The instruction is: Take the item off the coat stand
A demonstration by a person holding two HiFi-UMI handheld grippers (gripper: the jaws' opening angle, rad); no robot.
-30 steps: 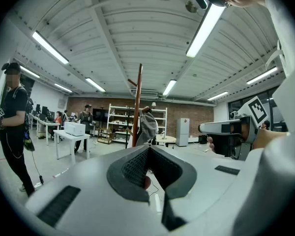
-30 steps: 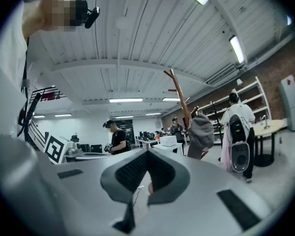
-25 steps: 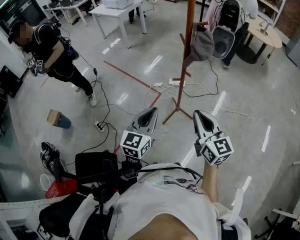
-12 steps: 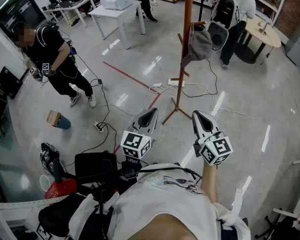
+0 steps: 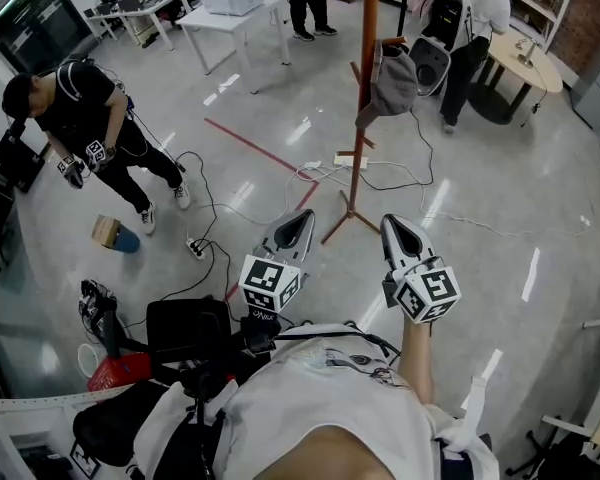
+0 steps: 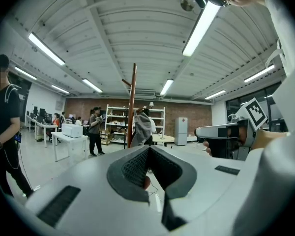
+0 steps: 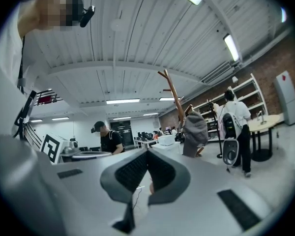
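Grey cloth item [image 5: 390,80] hangs on peg of coat stand [image 5: 366,28], far across floor, a bit right. It hangs loose from top, so a lift should free it.

Left gripper [image 5: 300,226] and right gripper [image 5: 395,230] are near person's chest, both pointing level at stand. Both have jaws pressed together, nothing between them. Item is well apart from both.

My guess: person must step closer first, so no need for open jaws yet. White plug strip [image 5: 348,160] lies by stand foot, so watch feet there.

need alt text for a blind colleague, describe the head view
From above: a person's left tool and right tool, both shut and empty, point toward a wooden coat stand where a grey item hangs. Other people stand nearby.
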